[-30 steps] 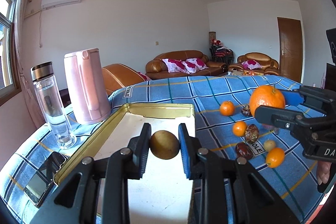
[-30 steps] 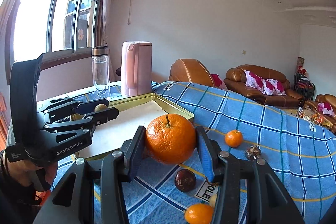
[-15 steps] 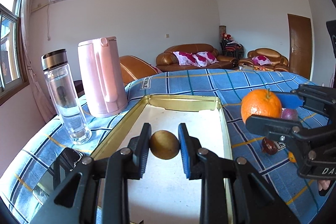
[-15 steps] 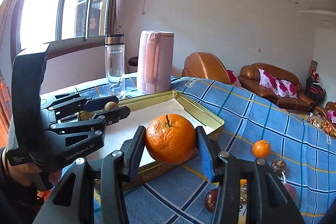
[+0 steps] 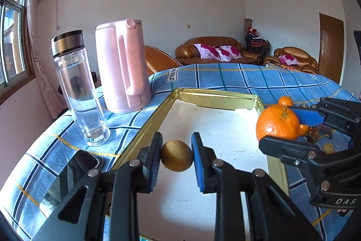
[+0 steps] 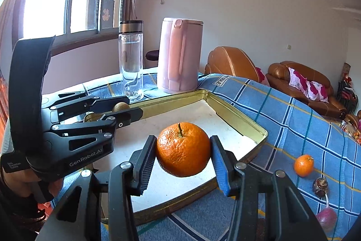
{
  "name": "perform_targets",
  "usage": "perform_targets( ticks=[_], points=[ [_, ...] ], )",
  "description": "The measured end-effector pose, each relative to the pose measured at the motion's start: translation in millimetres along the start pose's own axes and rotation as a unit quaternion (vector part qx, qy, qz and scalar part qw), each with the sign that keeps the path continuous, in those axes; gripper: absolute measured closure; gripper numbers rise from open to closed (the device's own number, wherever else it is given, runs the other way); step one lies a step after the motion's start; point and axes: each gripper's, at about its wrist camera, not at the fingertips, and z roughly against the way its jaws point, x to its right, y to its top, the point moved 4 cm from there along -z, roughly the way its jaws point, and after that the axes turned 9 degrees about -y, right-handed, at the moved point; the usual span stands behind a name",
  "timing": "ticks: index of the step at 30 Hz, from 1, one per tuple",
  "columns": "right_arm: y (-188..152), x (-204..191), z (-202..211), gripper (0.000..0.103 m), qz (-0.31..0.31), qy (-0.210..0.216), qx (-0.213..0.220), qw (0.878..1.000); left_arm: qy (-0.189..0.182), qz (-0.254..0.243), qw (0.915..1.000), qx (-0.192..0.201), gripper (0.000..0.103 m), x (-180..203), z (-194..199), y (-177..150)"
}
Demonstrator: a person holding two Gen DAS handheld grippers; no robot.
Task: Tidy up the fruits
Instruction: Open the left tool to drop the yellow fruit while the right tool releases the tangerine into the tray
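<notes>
My left gripper (image 5: 176, 158) is shut on a small brown-yellow fruit (image 5: 176, 158) and holds it over the near left part of the gold-rimmed tray (image 5: 216, 99). My right gripper (image 6: 183, 149) is shut on a large orange (image 6: 183, 149) and holds it above the tray's right side (image 6: 243, 125). In the left wrist view the orange (image 5: 277, 123) hangs by the tray's right rim. In the right wrist view the left gripper (image 6: 121, 110) and its fruit (image 6: 120, 106) sit over the tray's far left rim.
A pink kettle (image 5: 123, 67) and a glass bottle (image 5: 77, 92) stand left of the tray, with a phone (image 5: 72, 175) lying nearer. A small mandarin (image 6: 303, 165), a dark date-like fruit (image 6: 320, 186) and a reddish fruit (image 6: 326, 219) lie on the blue plaid cloth to the right.
Both grippers have moved left over the tray while holding their fruits. The loose fruits on the cloth have slid to the right of both views.
</notes>
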Motion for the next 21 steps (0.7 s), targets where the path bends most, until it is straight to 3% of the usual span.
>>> perform_targets(
  ticks=[21],
  points=[
    [-6,-16,-36,0.053,-0.004,0.009,-0.049,0.999,0.001,0.015,0.9989,-0.043,0.075,-21,-19,-7]
  ],
)
